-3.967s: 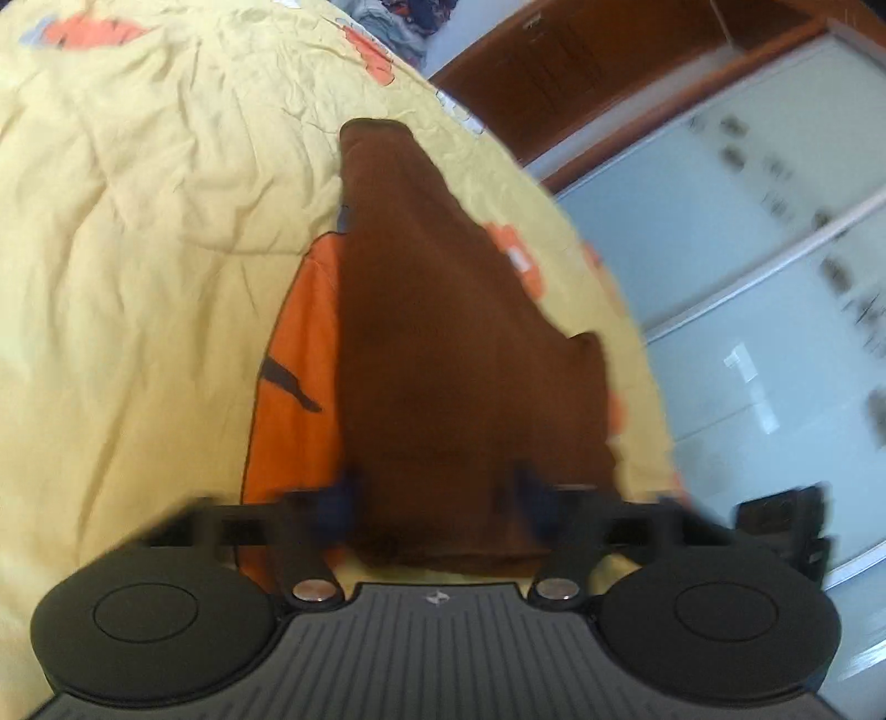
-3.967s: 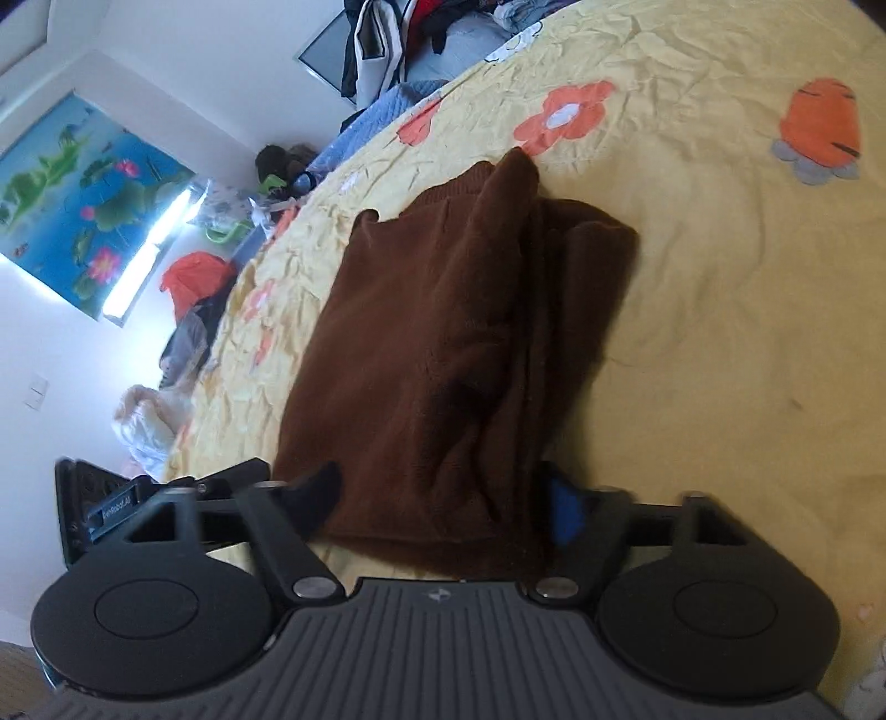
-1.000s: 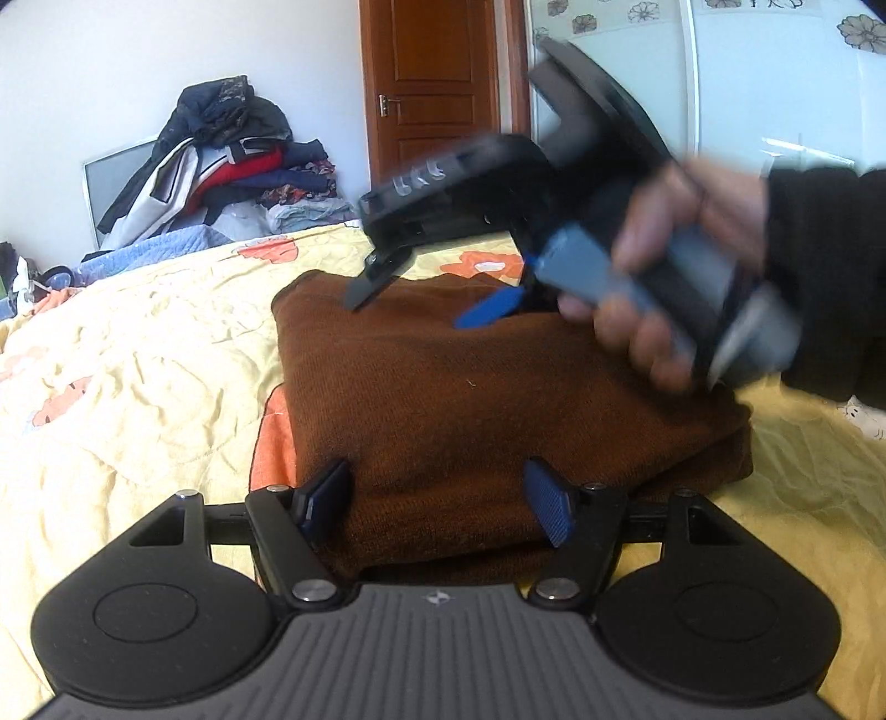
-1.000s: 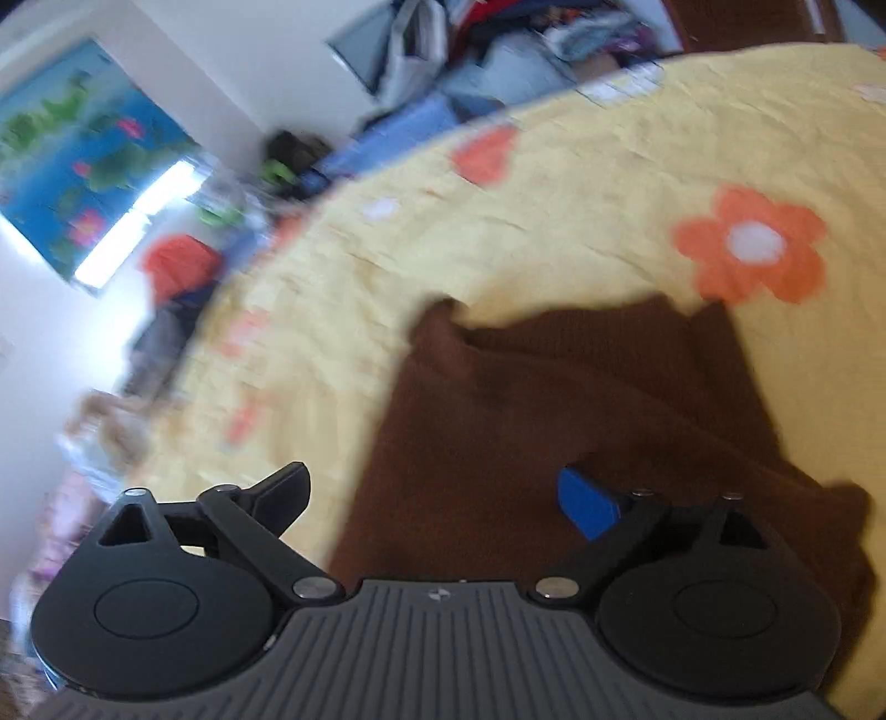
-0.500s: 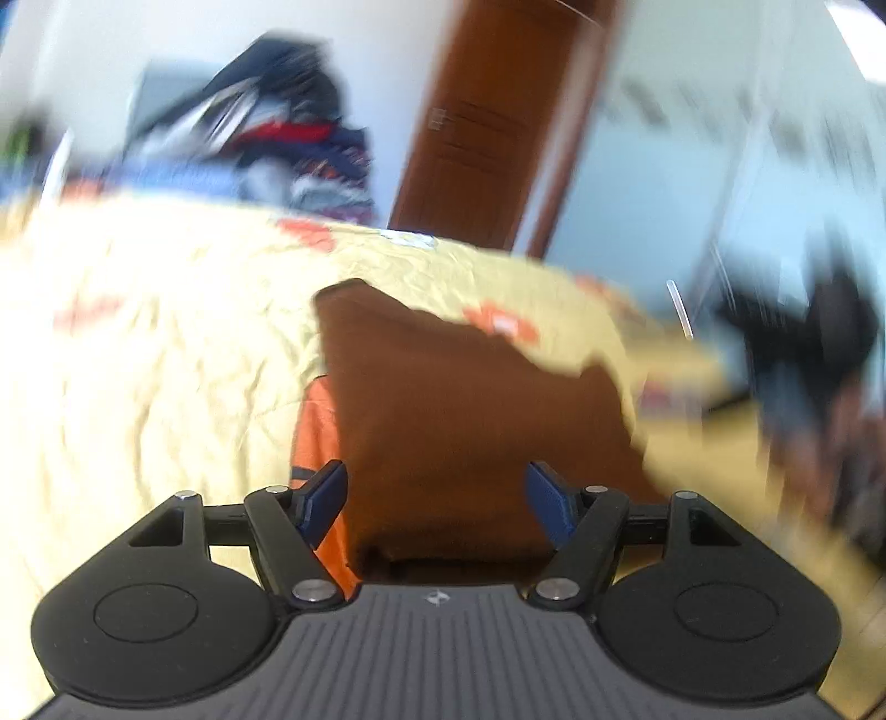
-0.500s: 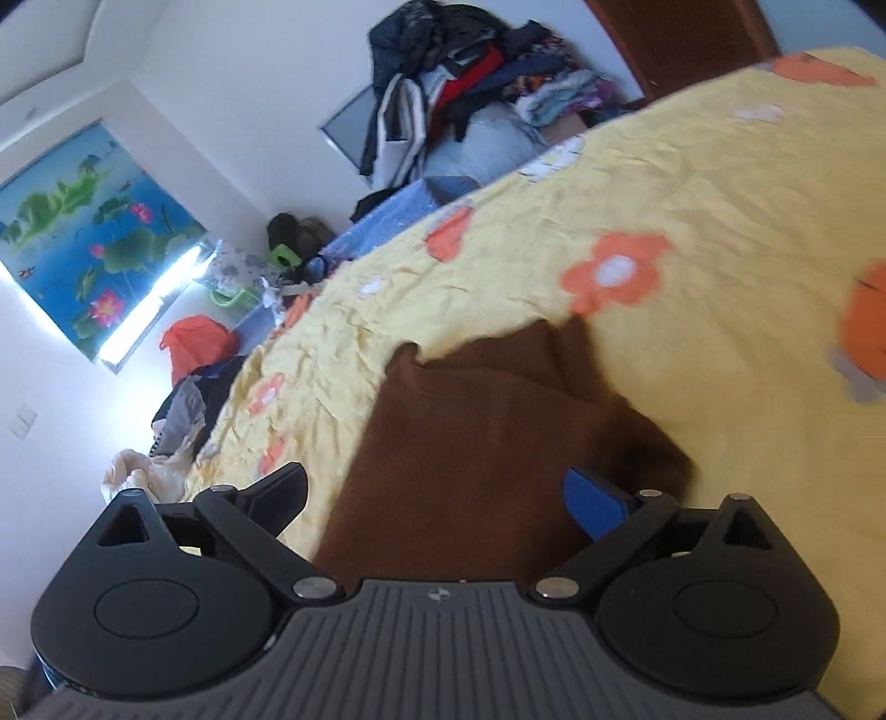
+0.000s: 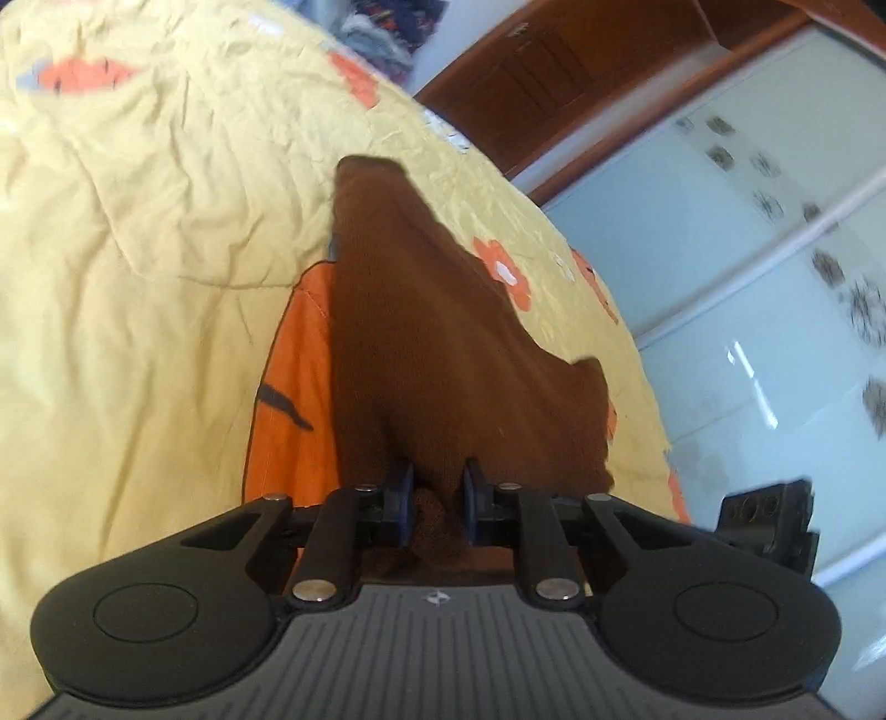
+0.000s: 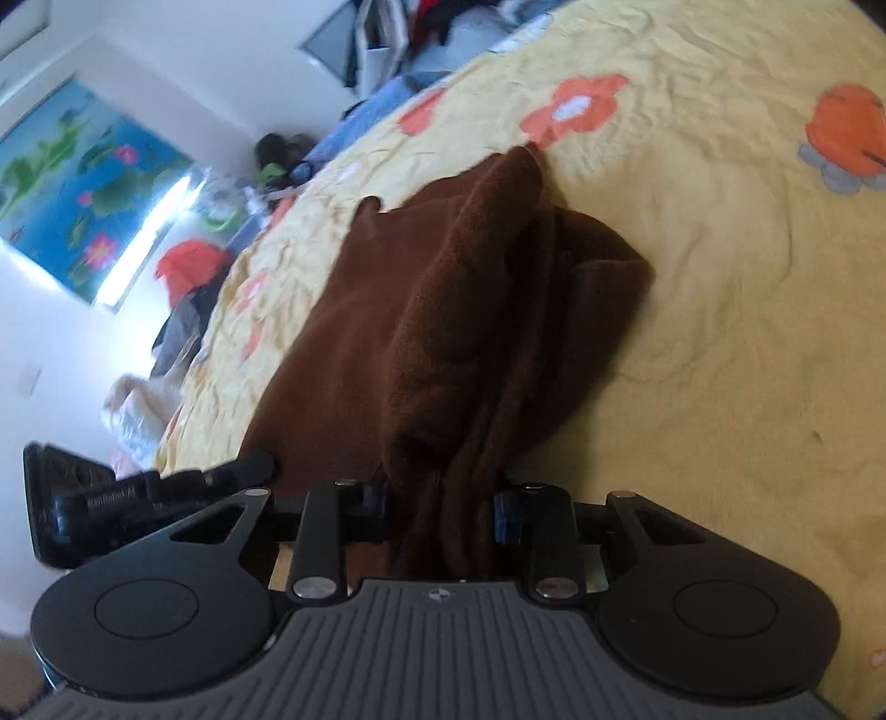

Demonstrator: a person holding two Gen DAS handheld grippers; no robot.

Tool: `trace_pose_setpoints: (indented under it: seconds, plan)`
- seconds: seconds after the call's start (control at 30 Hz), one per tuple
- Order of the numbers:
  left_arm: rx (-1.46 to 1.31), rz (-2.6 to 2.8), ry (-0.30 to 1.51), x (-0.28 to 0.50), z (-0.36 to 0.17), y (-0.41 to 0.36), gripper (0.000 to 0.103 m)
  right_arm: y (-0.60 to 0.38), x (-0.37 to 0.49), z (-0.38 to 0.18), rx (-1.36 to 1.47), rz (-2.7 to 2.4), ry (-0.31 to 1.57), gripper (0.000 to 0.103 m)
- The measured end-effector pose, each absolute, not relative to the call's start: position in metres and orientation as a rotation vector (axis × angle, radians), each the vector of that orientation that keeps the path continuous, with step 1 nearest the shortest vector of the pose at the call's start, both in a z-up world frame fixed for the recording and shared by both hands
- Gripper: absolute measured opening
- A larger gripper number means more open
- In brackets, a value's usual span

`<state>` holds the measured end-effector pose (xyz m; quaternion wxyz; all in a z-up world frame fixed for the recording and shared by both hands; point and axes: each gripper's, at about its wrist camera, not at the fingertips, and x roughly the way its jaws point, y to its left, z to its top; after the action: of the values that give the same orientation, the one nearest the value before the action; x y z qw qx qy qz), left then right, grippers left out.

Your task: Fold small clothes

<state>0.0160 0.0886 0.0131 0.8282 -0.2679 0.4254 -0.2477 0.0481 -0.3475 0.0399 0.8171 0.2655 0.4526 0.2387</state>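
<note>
A folded brown knit garment (image 7: 443,343) lies on the yellow flowered bedspread (image 7: 138,277). My left gripper (image 7: 437,501) is closing, and its blue pads pinch the garment's near edge. In the right wrist view the same brown garment (image 8: 443,332) bunches into thick folds. There my right gripper (image 8: 443,512) is closing too, with a wad of the near edge pressed between its pads. The left gripper (image 8: 111,498) shows at the left edge of that view, and part of the right gripper (image 7: 769,526) at the lower right of the left wrist view.
A wooden door (image 7: 554,72) and pale glass wardrobe panels (image 7: 747,277) stand beyond the bed. Piled clothes (image 8: 421,33) sit at the bed's far end. A blue lotus picture (image 8: 72,183) hangs on the wall, with more clothes (image 8: 183,277) on the floor below.
Both grippers have gone from wide open around the garment's near edge to pinched on it. The left wrist has rolled, tilting its view. The right hand has shifted sideways.
</note>
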Motion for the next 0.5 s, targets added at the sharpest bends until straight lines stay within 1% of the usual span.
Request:
trace_pose_setpoints:
  seconds: [0.07,0.17,0.2,0.23,0.27,0.3,0.33,0.37,0.4,0.5]
  plan:
    - [-0.504,-0.529,0.887,0.002,0.019,0.090,0.014,-0.353,0.036,0.044,0.558,0.518,0.955,0.033]
    - [-0.426,-0.487,0.902,-0.004,0.008,0.090,0.015,-0.362,0.027,0.033,0.577,0.504,0.959,0.033]
    - [-0.449,-0.487,0.895,-0.005,0.007,0.093,0.016,-0.366,0.024,0.031,0.616,0.506,0.945,0.037]
    - [-0.479,-0.495,0.888,-0.006,0.010,0.096,0.021,-0.368,0.024,0.031,0.655,0.498,0.946,0.045]
    - [-0.504,-0.507,0.885,-0.007,0.013,0.099,0.031,-0.370,0.023,0.034,0.677,0.491,0.944,0.051]
    - [-0.527,-0.525,0.879,-0.007,0.016,0.102,0.040,-0.372,0.020,0.038,0.676,0.491,0.932,0.067]
    - [-0.550,-0.530,0.875,-0.007,0.017,0.106,0.070,-0.373,0.016,0.043,0.669,0.495,0.917,0.084]
    - [-0.568,-0.517,0.867,-0.008,0.017,0.111,0.094,-0.375,0.013,0.046,0.662,0.495,0.909,0.090]
    - [-0.585,-0.501,0.861,-0.007,0.015,0.114,0.096,-0.377,0.011,0.048,0.661,0.491,0.906,0.092]
    - [-0.684,-0.511,0.938,0.008,-0.001,0.114,0.096,-0.379,0.015,0.044,0.682,0.477,0.938,0.092]
